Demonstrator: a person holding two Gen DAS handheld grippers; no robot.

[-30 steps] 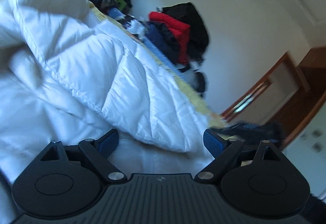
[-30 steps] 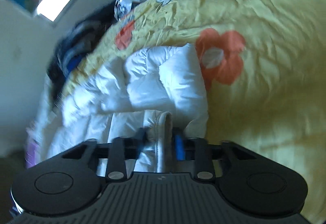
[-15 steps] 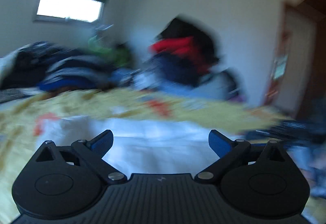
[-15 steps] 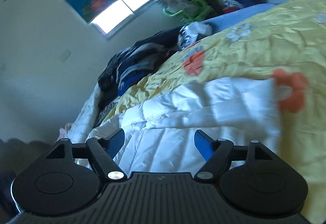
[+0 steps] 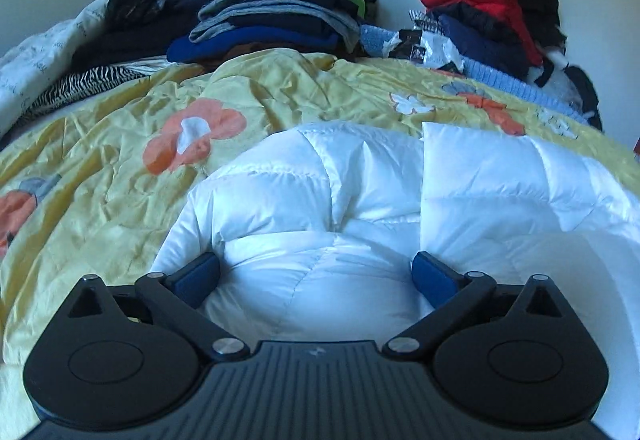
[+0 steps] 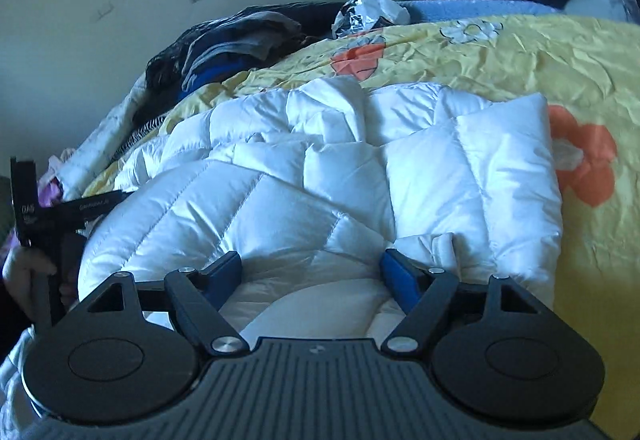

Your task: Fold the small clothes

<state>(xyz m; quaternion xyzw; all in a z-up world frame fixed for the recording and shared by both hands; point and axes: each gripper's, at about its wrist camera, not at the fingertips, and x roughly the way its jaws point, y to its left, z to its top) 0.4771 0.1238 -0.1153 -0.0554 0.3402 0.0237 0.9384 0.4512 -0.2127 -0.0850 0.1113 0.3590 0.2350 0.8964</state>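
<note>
Two grippers hang over one white puffer jacket (image 5: pixel 360 200), which lies bunched on the yellow flowered bedspread (image 5: pixel 100 168). The left gripper (image 5: pixel 316 274) stands wide, its blue pads (image 5: pixel 198 274) on either side of a rounded fold of the jacket directly ahead of it, neither visibly pressing in. The right gripper (image 6: pixel 312 272) is also spread, somewhat narrower, with a soft bulge of the jacket (image 6: pixel 320 180) between its pads and nothing pinched; a folded quilted panel lies just ahead and to its right. Beyond both grippers, past the jacket, a stack of dark folded clothes (image 5: pixel 264 20) sits at the far edge of the bed, and a pile with a red garment (image 5: pixel 480 0) rises further right. At the right gripper's far left a hand (image 6: pixel 24 276) grips the black frame of the other tool.
</note>
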